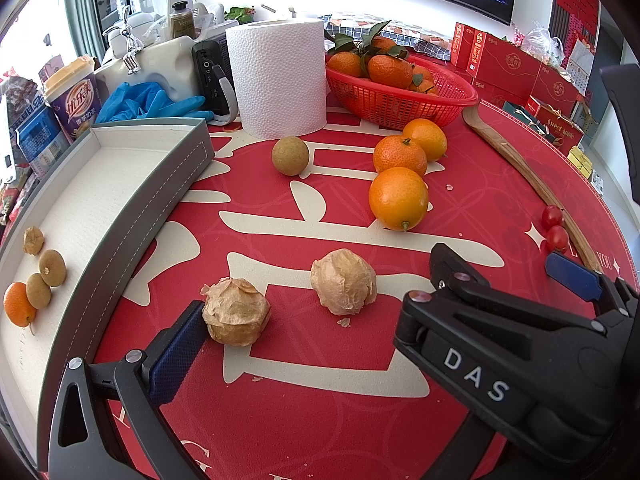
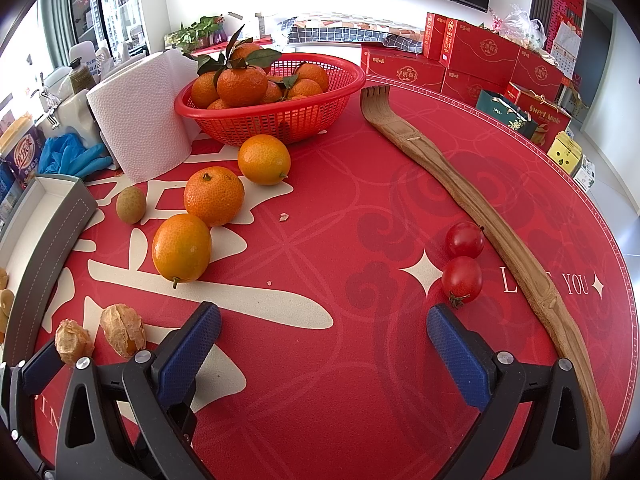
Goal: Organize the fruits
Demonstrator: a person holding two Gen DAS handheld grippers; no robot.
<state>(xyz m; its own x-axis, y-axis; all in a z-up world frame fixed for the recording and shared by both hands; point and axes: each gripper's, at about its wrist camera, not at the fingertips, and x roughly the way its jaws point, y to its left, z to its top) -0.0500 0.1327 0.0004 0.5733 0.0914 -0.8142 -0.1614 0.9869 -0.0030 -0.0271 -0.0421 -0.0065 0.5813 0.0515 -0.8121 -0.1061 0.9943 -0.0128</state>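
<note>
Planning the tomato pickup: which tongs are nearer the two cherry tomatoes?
Right. The right tongs sit open just short of the cherry tomatoes, one pad beside the nearer one. The left tongs are far across the mat by the husked fruits.

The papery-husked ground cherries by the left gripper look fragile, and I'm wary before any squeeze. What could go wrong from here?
1. The nearer papery-husked ground cherry touches one blue pad of the open left gripper; closing hard could crush its dry husk, which already sheds flakes.
2. The two small red cherry tomatoes lie just ahead of the open right gripper; a nudge might roll them against the long wooden back scratcher.
</note>
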